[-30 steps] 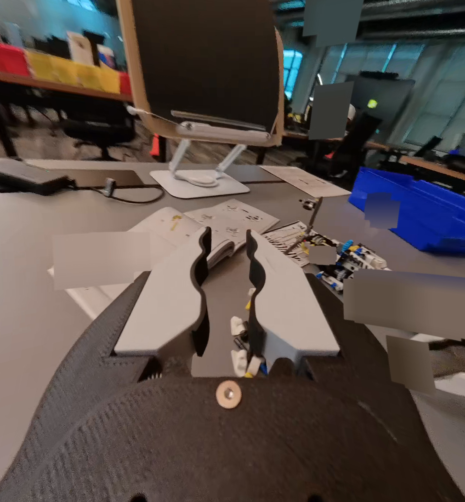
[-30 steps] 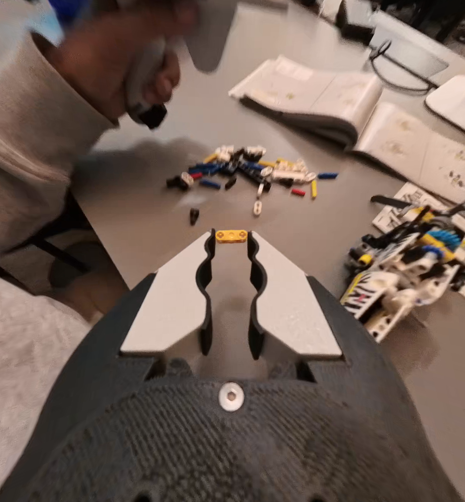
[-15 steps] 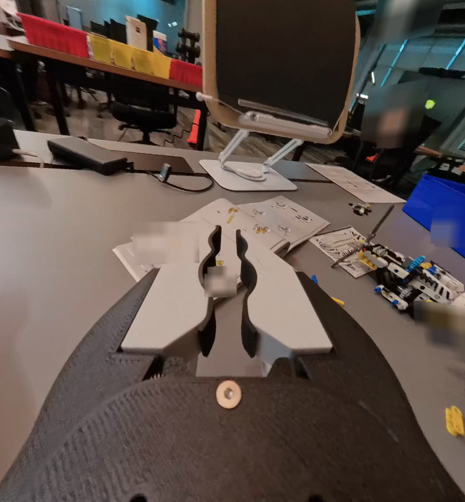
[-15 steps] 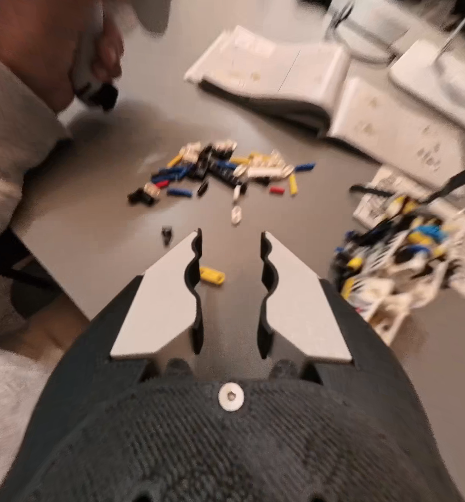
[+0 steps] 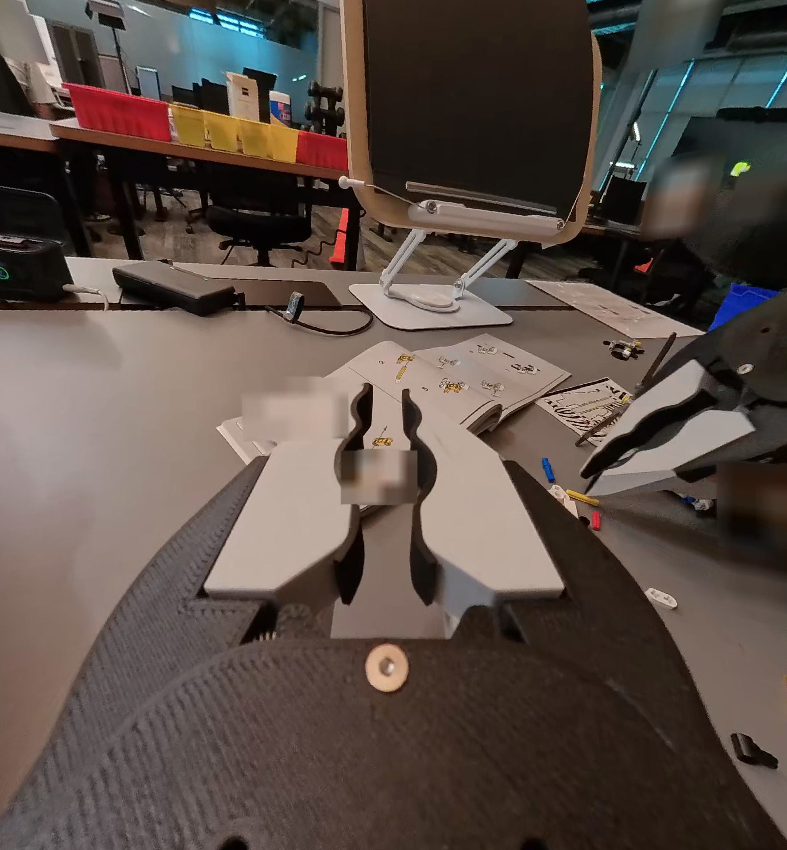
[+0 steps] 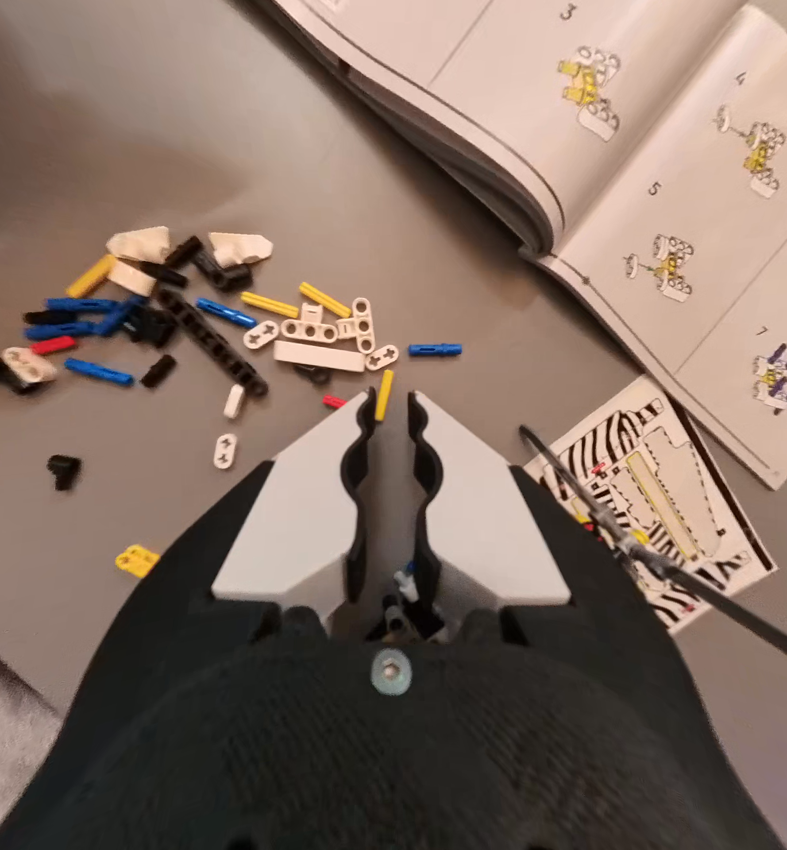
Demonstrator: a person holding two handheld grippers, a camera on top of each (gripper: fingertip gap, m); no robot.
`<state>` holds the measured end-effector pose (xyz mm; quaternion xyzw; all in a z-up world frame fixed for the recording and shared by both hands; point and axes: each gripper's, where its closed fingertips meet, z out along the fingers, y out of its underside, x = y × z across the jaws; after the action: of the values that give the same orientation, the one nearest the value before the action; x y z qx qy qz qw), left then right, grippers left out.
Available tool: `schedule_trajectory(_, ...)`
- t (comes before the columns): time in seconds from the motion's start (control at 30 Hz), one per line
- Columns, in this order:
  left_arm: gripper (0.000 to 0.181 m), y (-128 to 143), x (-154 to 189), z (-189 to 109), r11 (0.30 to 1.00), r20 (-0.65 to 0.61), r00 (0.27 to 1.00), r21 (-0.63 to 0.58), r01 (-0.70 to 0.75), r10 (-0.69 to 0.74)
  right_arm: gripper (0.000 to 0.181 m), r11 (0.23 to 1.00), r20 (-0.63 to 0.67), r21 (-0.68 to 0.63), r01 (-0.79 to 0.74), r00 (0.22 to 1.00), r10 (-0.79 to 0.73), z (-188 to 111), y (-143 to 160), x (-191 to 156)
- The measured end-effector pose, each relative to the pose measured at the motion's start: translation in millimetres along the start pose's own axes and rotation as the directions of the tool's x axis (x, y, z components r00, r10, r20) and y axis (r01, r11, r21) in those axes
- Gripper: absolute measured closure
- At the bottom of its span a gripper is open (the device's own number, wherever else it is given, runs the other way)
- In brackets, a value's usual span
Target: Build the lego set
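Note:
My right gripper (image 6: 389,396) is open by a narrow gap, low over the grey table (image 6: 290,161). A yellow axle (image 6: 384,395) lies on the table between its fingertips, and the jaws are not closed on it. A pile of loose white, black, blue, yellow and red lego pieces (image 6: 309,331) lies just beyond. A small yellow beam (image 6: 136,559) lies to the left of the gripper. Parts of the built model (image 6: 405,593) show under the gripper. My left gripper (image 5: 387,407) is open and empty, above the instruction booklet (image 5: 474,377). In the left wrist view the right gripper (image 5: 589,480) shows at the right.
The open booklet (image 6: 612,138) and a striped sticker sheet (image 6: 649,506) lie right of the pile. A black rotor blade (image 6: 566,473) crosses the sheet. A tablet on a stand (image 5: 470,115), a power brick (image 5: 171,287) and a cable stand at the table's back. The left gripper's tips are roughly 20 cm from the right gripper's.
My right gripper let go of the small yellow beam, which now lies on the table. It moved forward to the yellow axle and its jaws narrowed. My left gripper swung left.

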<state>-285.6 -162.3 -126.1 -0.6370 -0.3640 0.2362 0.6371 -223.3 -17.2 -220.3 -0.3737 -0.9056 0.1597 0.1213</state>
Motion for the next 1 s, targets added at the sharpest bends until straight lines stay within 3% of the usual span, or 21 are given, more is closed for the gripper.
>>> schedule_trajectory(0.17,0.172,0,0,1,1.000,-0.010,1.000,0.002,0.025,-0.025,0.168,0.997,0.055,-0.059,-0.053,0.997,0.056,10,3,-1)
schedule_trajectory(0.23,0.172,0,0,1,1.000,-0.010,1.000,-0.002,0.023,-0.023,0.179,0.997,0.072,-0.057,-0.049,0.996,0.053,11,1,-2)
schedule_trajectory(0.37,0.172,-1,1,0,1.000,-0.015,1.000,0.005,0.027,-0.027,0.179,0.998,0.033,-0.062,0.000,0.999,0.002,5,1,-1)
schedule_trajectory(0.43,0.171,-1,3,-1,0.999,-0.029,0.999,0.010,0.031,-0.031,0.179,1.000,-0.026,0.005,0.022,0.999,-0.021,-13,-6,2)
schedule_trajectory(0.53,0.166,-2,28,1,0.998,-0.115,0.992,0.011,-0.055,0.055,0.179,0.968,0.004,0.249,0.018,1.000,-0.020,-55,-33,-16)
schedule_trajectory(0.63,0.165,6,95,1,0.977,-0.330,0.921,0.027,-0.211,0.208,0.179,0.827,0.139,0.550,-0.116,0.989,0.046,-111,-59,-38)
schedule_trajectory(0.73,0.156,6,150,-6,0.960,-0.452,0.847,0.114,-0.257,0.281,0.180,0.541,0.359,0.765,-0.351,0.928,0.094,-168,-78,-52)
schedule_trajectory(0.8,0.152,-6,167,-11,0.951,-0.445,0.843,0.203,-0.233,0.302,0.180,0.390,0.473,0.795,-0.465,0.877,0.081,-187,-85,-61)
schedule_trajectory(0.87,0.151,-19,174,-18,0.942,-0.428,0.854,0.281,-0.187,0.297,0.180,0.348,0.533,0.781,-0.518,0.844,0.060,-188,-88,-69)
schedule_trajectory(1.0,0.160,-33,161,-29,0.916,-0.355,0.884,0.363,-0.168,0.303,0.180,0.352,0.580,0.747,-0.564,0.812,0.070,-183,-86,-70)
